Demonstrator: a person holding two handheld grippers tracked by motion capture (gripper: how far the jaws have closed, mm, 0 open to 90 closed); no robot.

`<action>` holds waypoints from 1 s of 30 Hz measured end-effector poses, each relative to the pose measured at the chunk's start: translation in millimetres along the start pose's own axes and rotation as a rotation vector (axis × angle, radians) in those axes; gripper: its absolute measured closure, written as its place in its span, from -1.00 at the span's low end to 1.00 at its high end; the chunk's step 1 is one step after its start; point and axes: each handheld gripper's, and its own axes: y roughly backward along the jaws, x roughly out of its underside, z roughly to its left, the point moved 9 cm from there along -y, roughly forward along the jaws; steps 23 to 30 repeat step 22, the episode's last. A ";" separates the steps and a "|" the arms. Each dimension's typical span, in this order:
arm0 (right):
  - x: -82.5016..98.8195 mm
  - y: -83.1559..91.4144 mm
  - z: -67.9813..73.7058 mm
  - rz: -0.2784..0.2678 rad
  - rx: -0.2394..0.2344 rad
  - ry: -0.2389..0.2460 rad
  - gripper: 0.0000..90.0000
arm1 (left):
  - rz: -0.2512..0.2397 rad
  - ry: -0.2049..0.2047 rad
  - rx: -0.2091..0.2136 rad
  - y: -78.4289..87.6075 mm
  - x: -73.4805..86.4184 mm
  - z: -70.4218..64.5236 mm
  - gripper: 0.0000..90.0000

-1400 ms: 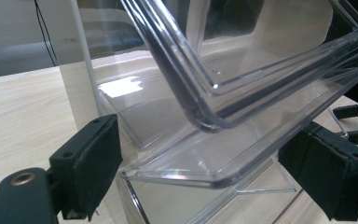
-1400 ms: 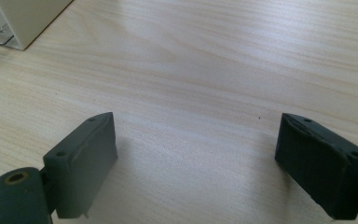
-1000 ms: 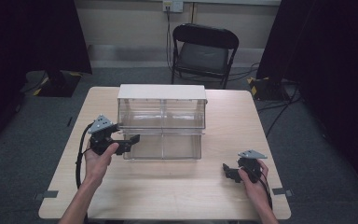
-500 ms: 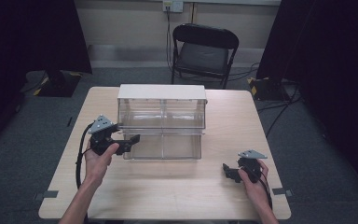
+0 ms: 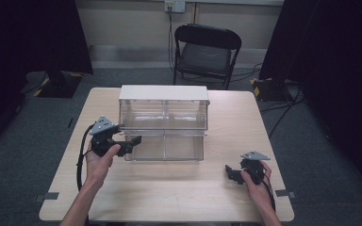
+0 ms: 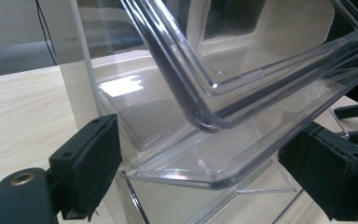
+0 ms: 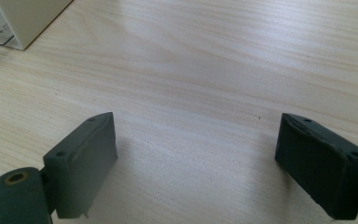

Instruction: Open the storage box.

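My left gripper and right gripper are showing black, grey plates on top. Table is showing pale wood grain. Drawer unit is looking clear, its top cream-white. Chair is showing black; floor grey.

Glossy clear plastic drawers reflect light; the table is matt pale wood-grain; the chair looks dark.
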 end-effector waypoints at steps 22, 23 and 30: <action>0.0 0.0 0.0 0.000 0.000 0.000 -0.74 | 0.008 0.001 0.002 -0.2 0.1 0.2 -0.72; 0.0 0.0 0.0 0.000 0.000 0.000 -0.74 | 0.008 0.001 0.002 -0.2 0.1 0.2 -0.72; 0.0 0.0 0.0 0.000 0.000 0.000 -0.74 | 0.008 0.001 0.002 -0.2 0.1 0.2 -0.72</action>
